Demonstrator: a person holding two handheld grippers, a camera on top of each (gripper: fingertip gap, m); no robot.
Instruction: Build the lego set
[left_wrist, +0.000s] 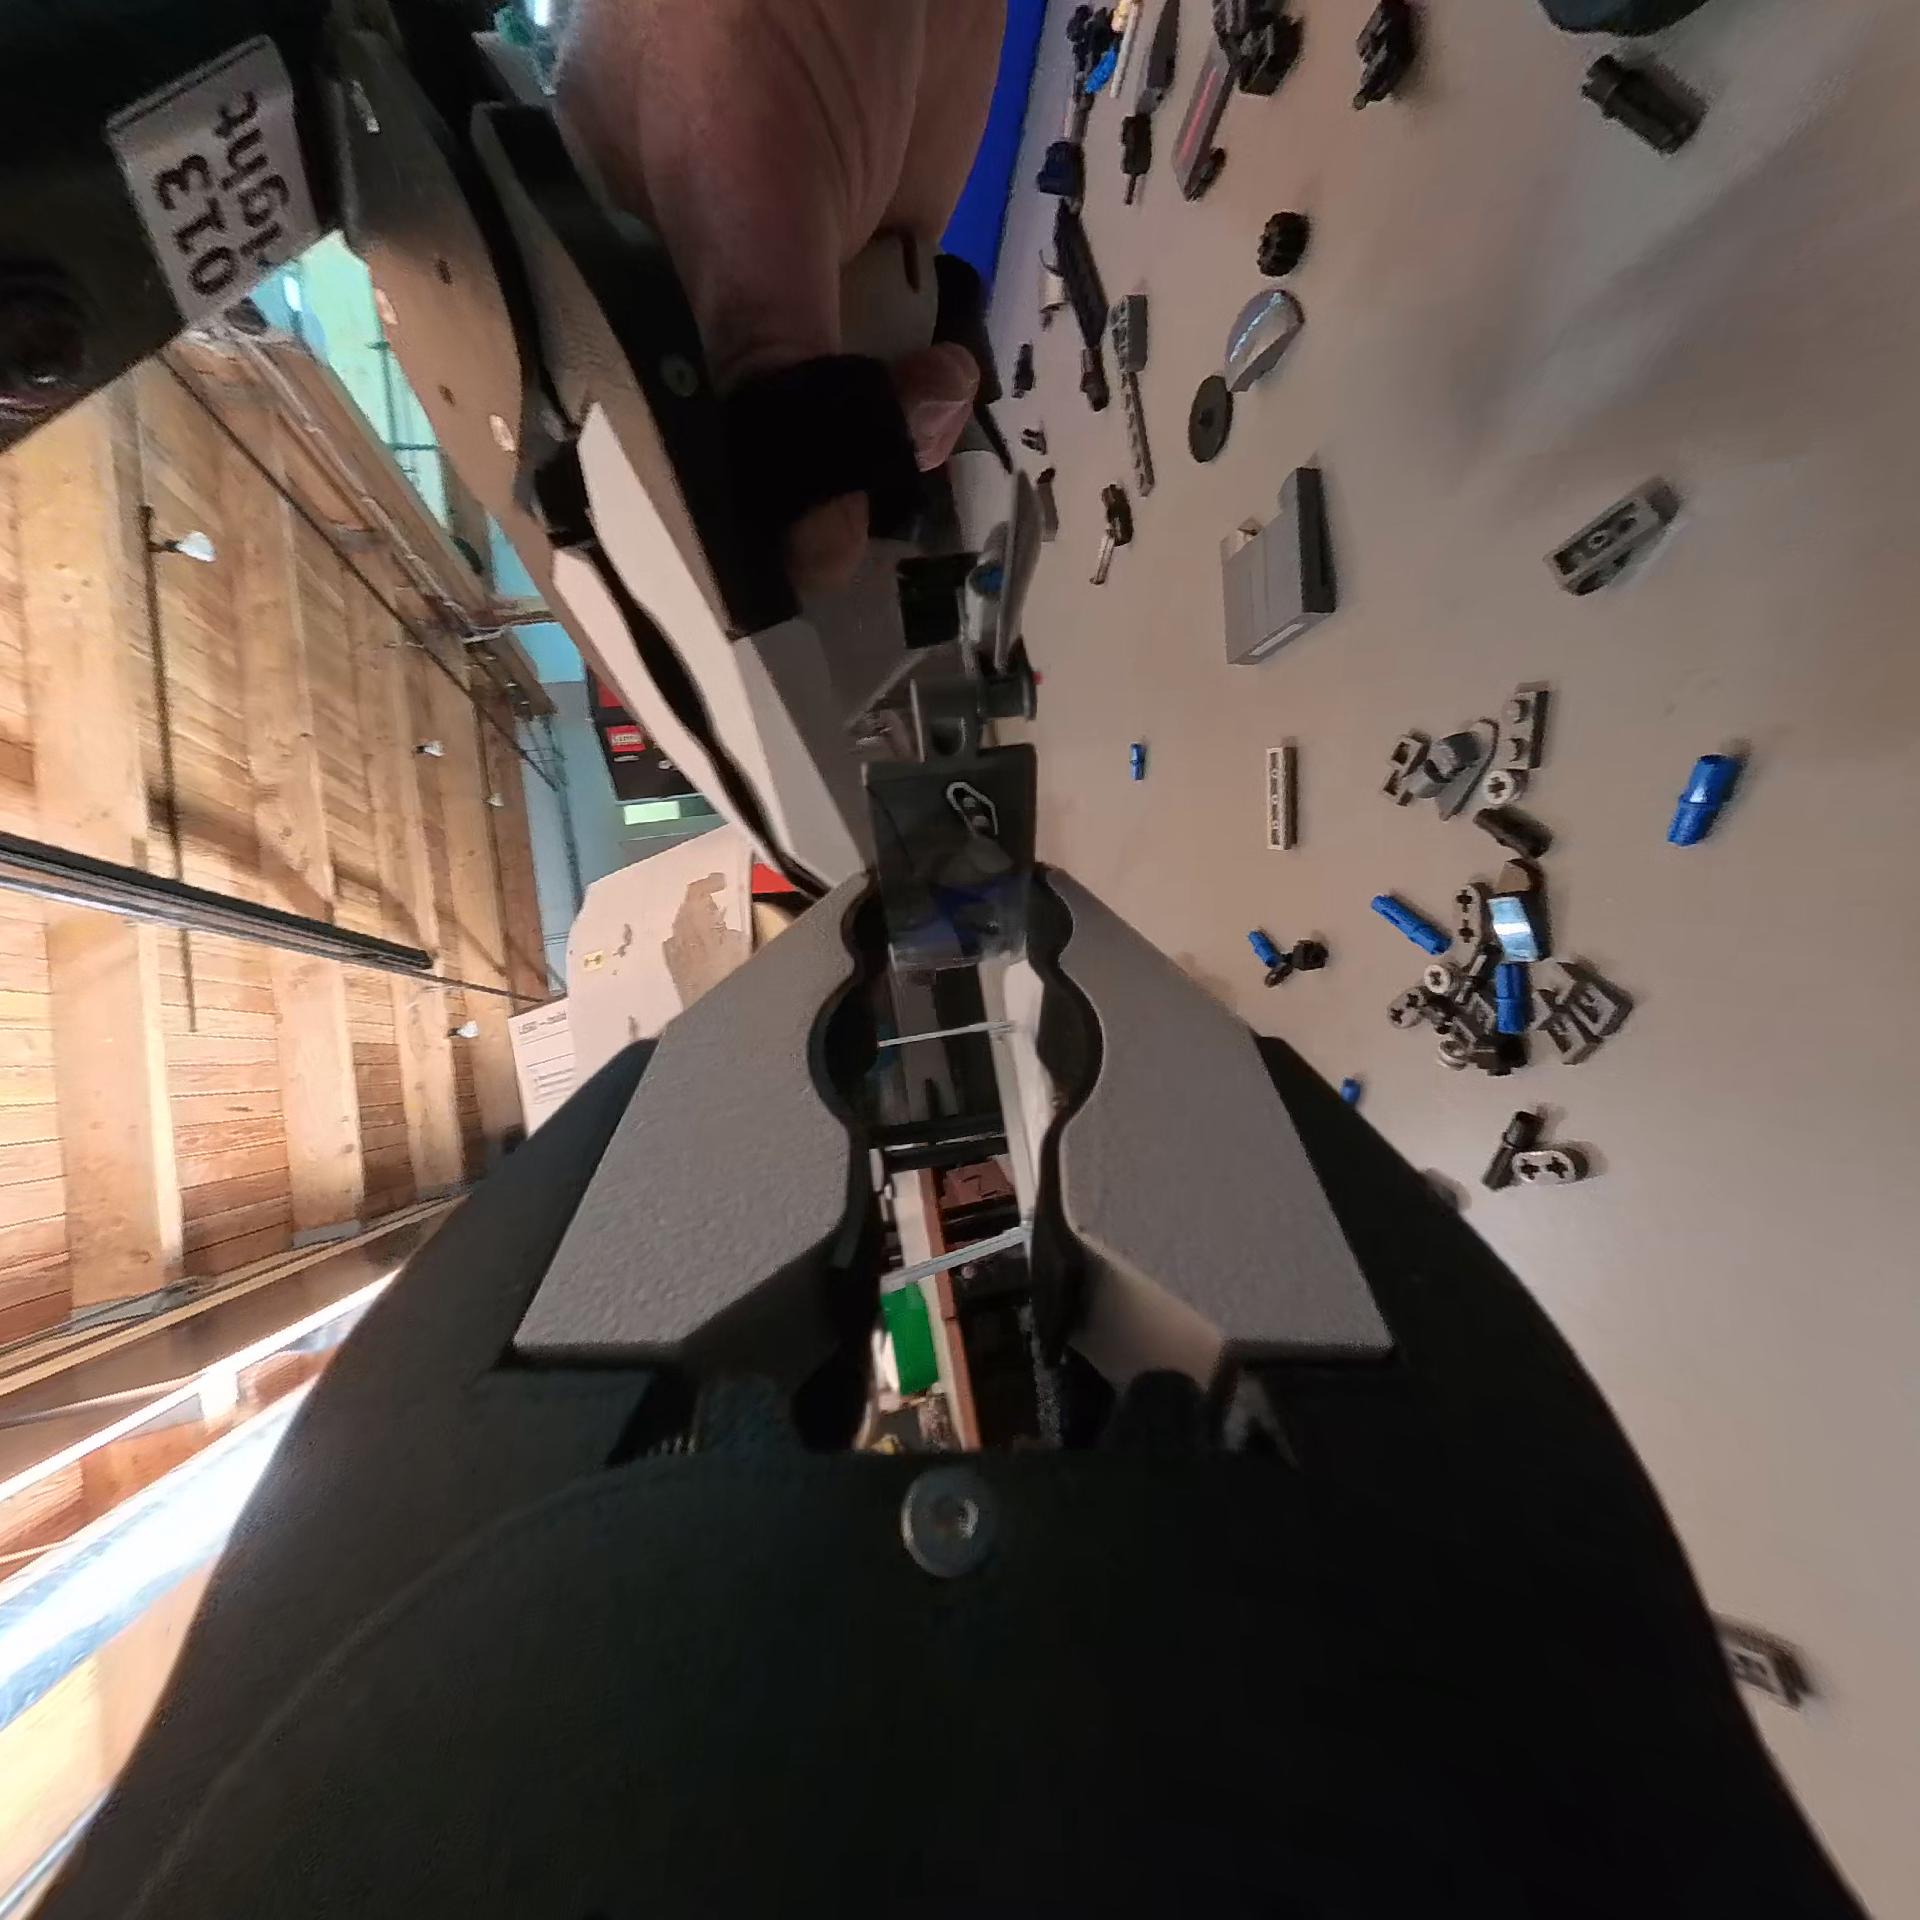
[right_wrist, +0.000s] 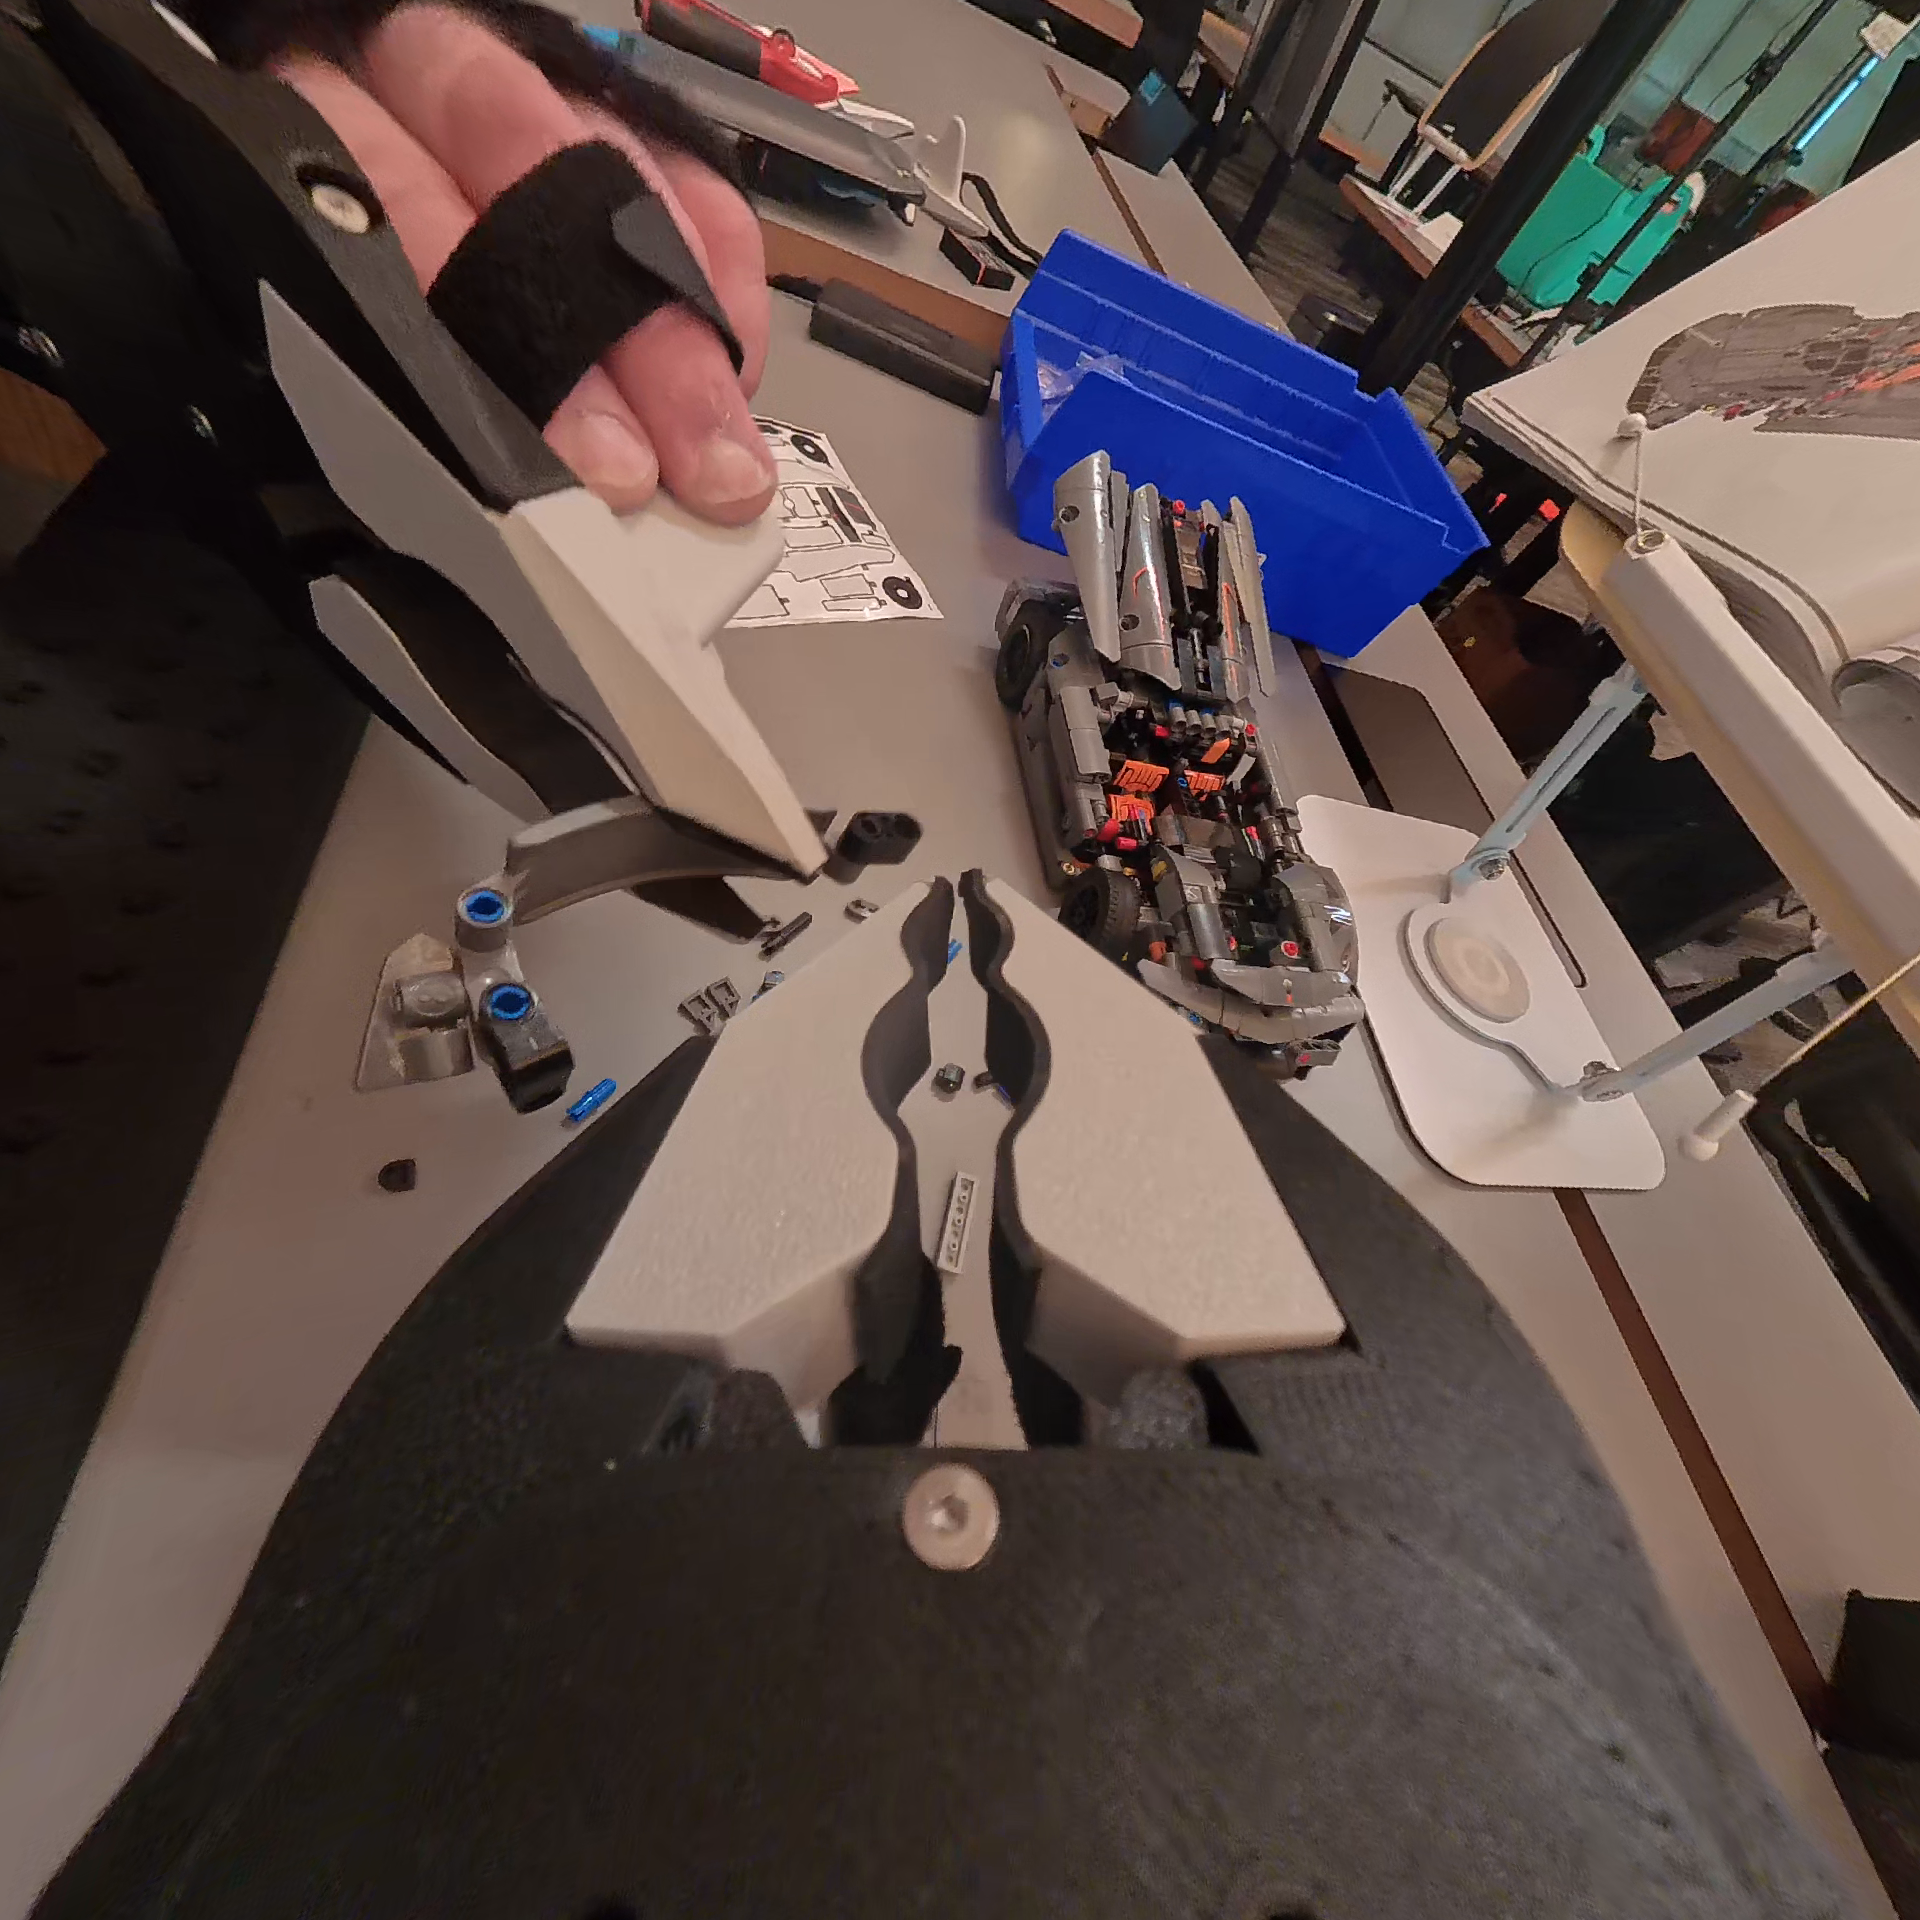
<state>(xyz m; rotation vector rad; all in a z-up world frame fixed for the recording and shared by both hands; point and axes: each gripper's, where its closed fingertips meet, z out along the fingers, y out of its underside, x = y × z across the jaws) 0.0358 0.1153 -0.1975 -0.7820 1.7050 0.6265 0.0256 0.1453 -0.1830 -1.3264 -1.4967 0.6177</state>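
While the build stands unfinished, the scene reads as follows from the right wrist view. At far left, a small grey sub-assembly (right_wrist: 457, 1008) with blue pins lies on the surface (right_wrist: 260, 1299), with a loose blue pin (right_wrist: 590, 1101) just beside it. Next, the left gripper (right_wrist: 814, 857) is clamped on one end of a curved grey panel (right_wrist: 603, 852), next to the black connector (right_wrist: 878, 834) at that end. The panel's other end reaches down to the sub-assembly. At centre, the right gripper (right_wrist: 956, 885) hovers just beside that grip, with its fingers drawn almost together and nothing seen between them. A thin grey plate (right_wrist: 958, 1221) lies on the surface beneath it. To the right, the partly built lego car (right_wrist: 1174, 810) rests near a blue bin (right_wrist: 1226, 436). At far right, a white stand (right_wrist: 1507, 1039) carries the instruction booklet (right_wrist: 1766, 416).

The chief risk is judged to be the one-ended hold. A push from the right gripper could pivot the panel or slip it from the left gripper. A dropped panel could also scatter the small pins below.
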